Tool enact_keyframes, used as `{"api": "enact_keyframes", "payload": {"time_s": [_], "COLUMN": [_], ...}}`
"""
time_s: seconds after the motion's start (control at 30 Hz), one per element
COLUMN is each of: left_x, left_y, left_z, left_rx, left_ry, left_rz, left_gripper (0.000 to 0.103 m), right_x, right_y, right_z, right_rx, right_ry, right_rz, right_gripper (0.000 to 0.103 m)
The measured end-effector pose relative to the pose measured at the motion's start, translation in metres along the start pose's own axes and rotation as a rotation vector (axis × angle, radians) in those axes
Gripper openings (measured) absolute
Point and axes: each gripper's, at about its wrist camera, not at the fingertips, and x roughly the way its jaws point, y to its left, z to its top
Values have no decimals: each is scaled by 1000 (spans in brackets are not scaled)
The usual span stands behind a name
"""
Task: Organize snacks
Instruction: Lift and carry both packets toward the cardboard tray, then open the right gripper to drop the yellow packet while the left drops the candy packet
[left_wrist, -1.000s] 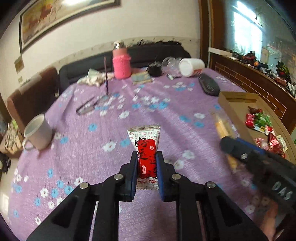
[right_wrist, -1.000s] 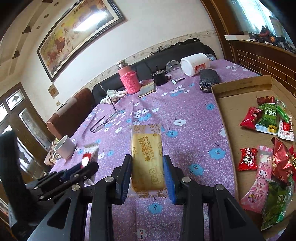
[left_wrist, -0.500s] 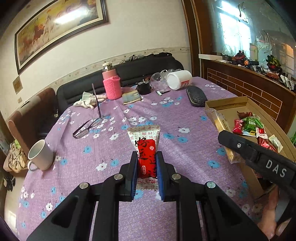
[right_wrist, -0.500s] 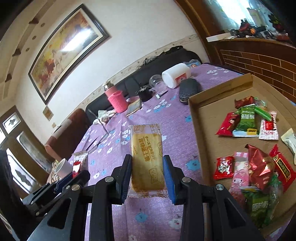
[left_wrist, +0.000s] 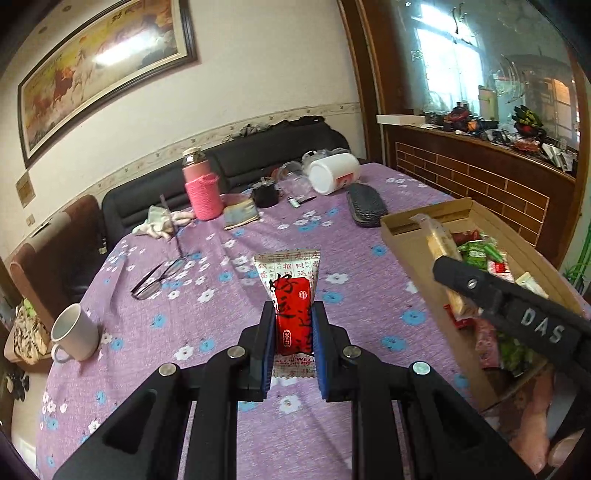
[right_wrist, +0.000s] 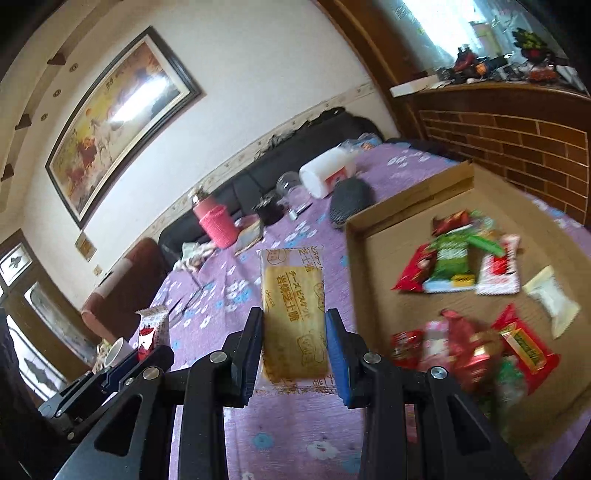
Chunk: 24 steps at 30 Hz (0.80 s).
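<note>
Two pairs of tongs are up over the table, each clamped on a snack; the left tongs (left_wrist: 293, 345) pinch a red-and-white packet (left_wrist: 291, 295) whose lower edge is hidden behind the pads, and the right tongs (right_wrist: 294, 349) grip a yellow biscuit packet (right_wrist: 293, 314) held upright, its bottom seam cut off by the fingers. From the left wrist view the right tongs cross the lower right as a dark bar, covering part of the cardboard box (left_wrist: 406, 243) and the wrappers in it; a hand (left_wrist: 535, 439) at the corner is only partly seen. From the right wrist view the box interior is blurred; several red, green and white snack packets (right_wrist: 454, 258) lie scattered on its floor, and their print cannot be read. Under both tongs spreads a purple flowered tablecloth (left_wrist: 207, 325); a white mug (left_wrist: 75, 332) stands near its left edge, spectacles (left_wrist: 157, 277) lie further in; beyond them a pink-sleeved flask (left_wrist: 203, 188), a black case (left_wrist: 365, 210) and a white jar (left_wrist: 334, 177) on its side. Behind the table runs a dark sofa (left_wrist: 280, 147); above it a framed painting (left_wrist: 99, 70) hangs on the pale wall, washed out by glare; to the right a brick-patterned ledge (left_wrist: 480, 177) carries clutter too small to tell.
</note>
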Motion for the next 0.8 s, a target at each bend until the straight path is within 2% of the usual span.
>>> {"api": "enact_keyframes", "payload": {"time_s": [0.17, 0.37, 0.57, 0.8], "left_x": [2, 13, 29, 44], "left_y": [-22, -66, -111, -128], "left_z": [8, 15, 9, -5], "left_rx": [5, -2, 19, 50], "left_ry": [0, 33, 69, 102], "left_rz": [-57, -221, -372, -504], "left_gripper": [17, 18, 18, 18], "right_x": [-27, -52, -48, -39], "right_y": [-31, -83, -112, -118], "right_z": [12, 22, 25, 27], "right_rx": [34, 109, 188, 189], "right_ry": [-62, -123, -104, -63], "right_rz": [-57, -159, -237, -304], "right_gripper": [36, 36, 36, 36]}}
